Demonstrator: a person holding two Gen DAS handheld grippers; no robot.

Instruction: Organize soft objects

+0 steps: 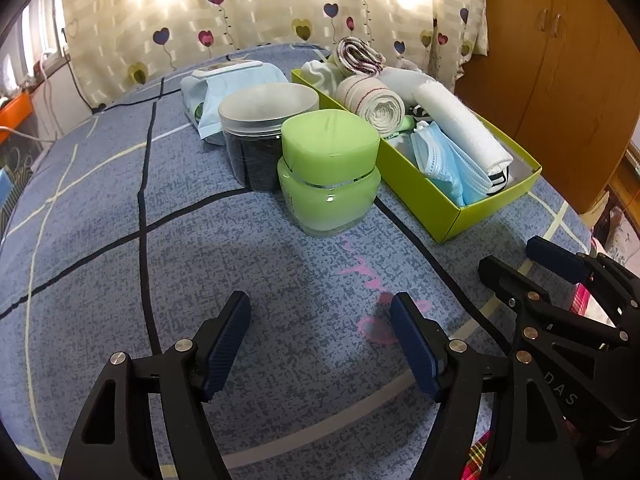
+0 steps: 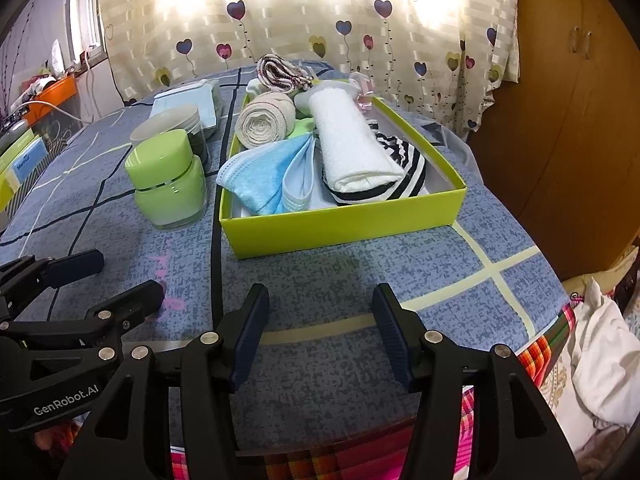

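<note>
A lime green box (image 1: 492, 204) (image 2: 340, 220) stands on the blue checked cloth. It holds a rolled white towel (image 1: 460, 128) (image 2: 352, 148), a rolled beige bandage (image 1: 376, 104) (image 2: 264, 120), blue face masks (image 1: 448, 164) (image 2: 268, 176), a black and white striped cloth (image 2: 404, 168) and a patterned cloth (image 1: 358, 54) (image 2: 280, 70) at the far end. My left gripper (image 1: 320, 328) (image 2: 120, 276) is open and empty above the cloth, in front of the jars. My right gripper (image 2: 320, 320) (image 1: 516, 264) is open and empty in front of the box.
A green jar (image 1: 330, 176) (image 2: 168, 176) and a clear jar with a grey lid (image 1: 260, 132) (image 2: 172, 124) stand left of the box. A pale blue tissue pack (image 1: 228, 88) (image 2: 192, 100) lies behind them. A wooden wardrobe (image 1: 560, 60) (image 2: 568, 120) stands at right.
</note>
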